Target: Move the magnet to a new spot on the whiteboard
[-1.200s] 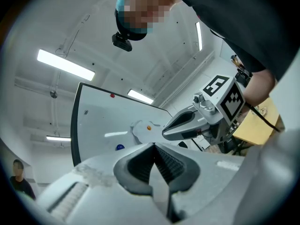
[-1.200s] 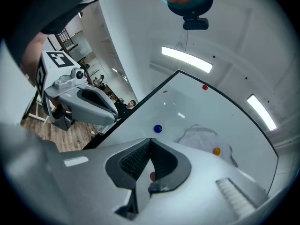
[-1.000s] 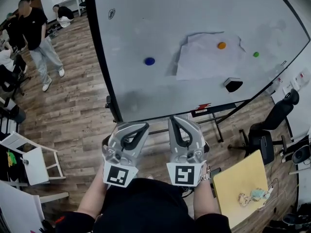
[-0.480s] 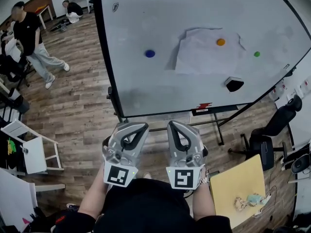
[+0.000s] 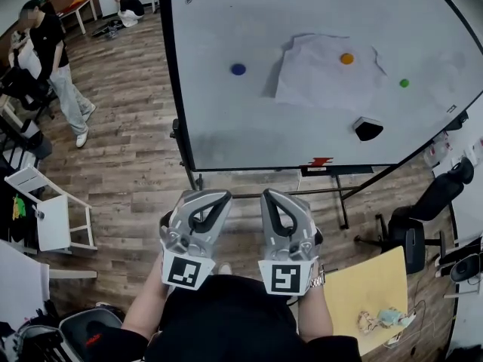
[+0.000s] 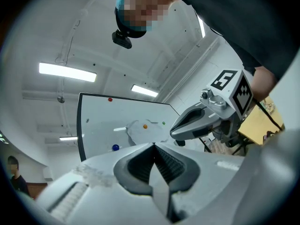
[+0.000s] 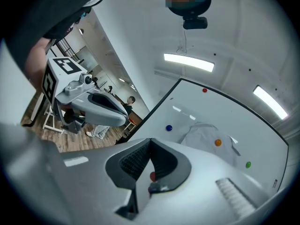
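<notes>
The whiteboard [image 5: 226,127] stands ahead of me on a wheeled frame. On it are a blue magnet [image 5: 238,69], an orange magnet [image 5: 346,59] pinning a white paper sheet [image 5: 317,81], and a green magnet [image 5: 404,83]. The gripper views also show a red magnet [image 7: 204,90] near the board's top edge. My left gripper [image 5: 217,196] and right gripper [image 5: 274,194] are held side by side close to my body, well short of the board. Both are shut with nothing between the jaws. The left gripper view has the blue magnet [image 6: 115,147] far beyond the jaw tips.
A black eraser [image 5: 367,129] sits low on the board's right side. The board's stand legs [image 5: 339,194] spread over the wooden floor. A yellow table [image 5: 377,292] and a black chair [image 5: 419,217] are at my right, white furniture [image 5: 53,228] and people [image 5: 56,66] at my left.
The head view has shifted, so the whiteboard now sits slightly farther right and higher in frame. Both grippers stay shut in the same place before me.
</notes>
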### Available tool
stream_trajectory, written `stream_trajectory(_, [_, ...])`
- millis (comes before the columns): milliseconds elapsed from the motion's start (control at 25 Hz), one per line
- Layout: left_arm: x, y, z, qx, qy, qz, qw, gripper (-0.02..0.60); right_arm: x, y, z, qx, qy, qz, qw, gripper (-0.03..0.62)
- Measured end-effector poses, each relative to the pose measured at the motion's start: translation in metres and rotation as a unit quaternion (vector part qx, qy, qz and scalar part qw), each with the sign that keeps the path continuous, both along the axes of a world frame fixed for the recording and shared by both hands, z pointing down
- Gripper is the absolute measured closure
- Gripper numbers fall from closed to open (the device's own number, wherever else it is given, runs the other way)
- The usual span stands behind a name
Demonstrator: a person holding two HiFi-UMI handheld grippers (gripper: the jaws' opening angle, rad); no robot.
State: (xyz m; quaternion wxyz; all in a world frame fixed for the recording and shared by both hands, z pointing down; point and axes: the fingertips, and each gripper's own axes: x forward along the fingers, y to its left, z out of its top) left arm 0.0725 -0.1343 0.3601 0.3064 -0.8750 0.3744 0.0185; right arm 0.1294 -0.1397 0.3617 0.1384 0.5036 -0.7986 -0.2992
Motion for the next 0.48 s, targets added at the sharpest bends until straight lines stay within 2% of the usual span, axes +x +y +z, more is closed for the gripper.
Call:
stream_trajectory(320, [0.008,0.011,-0.001,0.005,-0.005,-0.004,1.0,0.58,0.008,0.01,0.001,-0.001,0.008,-0.001,1.0,0.593])
stream_trajectory(480, [0.01,0.012,-0.002,0.009,-0.008,-0.003,0.9999,0.58,0.007,0.012,-0.003,0.014,0.017,-0.011,1.0,0.594])
